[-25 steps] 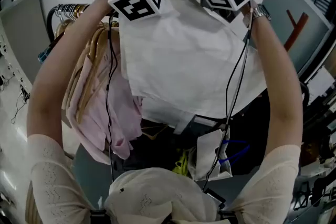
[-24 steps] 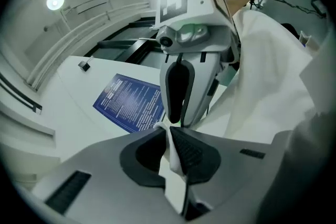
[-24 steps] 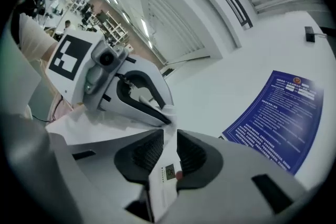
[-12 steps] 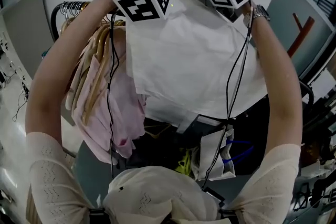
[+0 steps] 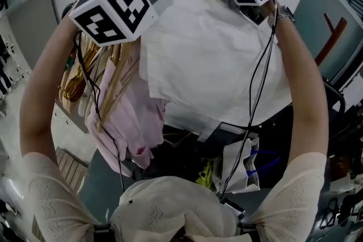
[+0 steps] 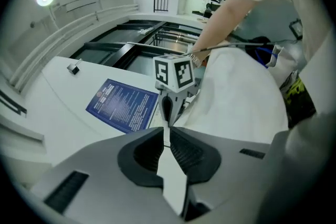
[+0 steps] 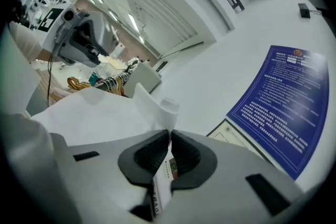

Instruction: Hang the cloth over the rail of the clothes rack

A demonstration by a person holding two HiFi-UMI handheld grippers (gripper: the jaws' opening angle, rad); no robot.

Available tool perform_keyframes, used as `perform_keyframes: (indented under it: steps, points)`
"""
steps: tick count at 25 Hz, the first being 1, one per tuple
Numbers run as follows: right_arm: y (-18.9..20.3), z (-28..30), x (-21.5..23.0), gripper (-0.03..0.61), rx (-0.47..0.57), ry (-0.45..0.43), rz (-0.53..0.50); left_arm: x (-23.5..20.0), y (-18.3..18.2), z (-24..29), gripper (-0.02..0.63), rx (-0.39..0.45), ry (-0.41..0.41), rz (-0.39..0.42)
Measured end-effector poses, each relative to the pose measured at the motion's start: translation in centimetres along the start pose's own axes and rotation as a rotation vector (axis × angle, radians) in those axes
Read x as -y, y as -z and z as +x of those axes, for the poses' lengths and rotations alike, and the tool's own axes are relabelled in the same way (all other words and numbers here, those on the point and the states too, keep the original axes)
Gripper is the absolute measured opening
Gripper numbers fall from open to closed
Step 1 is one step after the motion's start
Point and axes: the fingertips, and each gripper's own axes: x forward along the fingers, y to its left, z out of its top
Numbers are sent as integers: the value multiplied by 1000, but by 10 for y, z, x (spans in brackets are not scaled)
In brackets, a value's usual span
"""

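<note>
The left gripper's fingers [image 6: 149,152] are pressing together on a thin edge of the white cloth [image 6: 236,97], which is running up through the narrow slit between their ribbed black pads. The left gripper [image 6: 168,136] is gripping the cloth at one top corner. The right gripper's fingers [image 7: 152,152] are likewise closing tight, pinching another part of the cloth's top edge together with a small printed label [image 7: 164,178] that is hanging below the pads. A fold of the cloth is poking up just above the right gripper [image 7: 169,136].

In the head view, both grippers are being held high at arm's length, near each other, each showing its black-and-white marker cube [image 5: 113,3]. The cloth is hanging down from them as a wide creased sheet, spreading between the person's two raised forearms. A wristwatch [image 5: 282,13] is sitting on the right wrist, and thin black cables are trailing down from both grippers.

Just to the left of the cloth, a pale pink garment [image 5: 127,127] is hanging on wooden hangers [image 5: 96,71], touching the cloth's left edge. Below the cloth a white bag [image 5: 241,158] is standing. On the white wall beyond the grippers a blue printed notice [image 7: 289,107] is showing.
</note>
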Motion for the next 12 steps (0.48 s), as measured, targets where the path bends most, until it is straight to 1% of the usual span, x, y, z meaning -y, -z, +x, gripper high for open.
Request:
perform_keyframes:
  steps: [2,4,6,9,11,12]
  points:
    - [2,0,-1,28,-7,-3,29,20,-4,-15,31,24,46,-41]
    - [4,-1,1,41,-15,3,61,45,1,-19,31,6,68,-35]
    - [4,-1,4,55,-7,14,84,64,14,-18,31,-25,60,-17]
    - [4,-5,4,68,12,0,105,70,23,-17,28,-17,25,-59]
    - [7,-9,5,74,19,-9,116,71,23,-16,29,-19,27,-74]
    - [5,-13,7,74,33,2,119,71,21,-15,29,-24,31,-69]
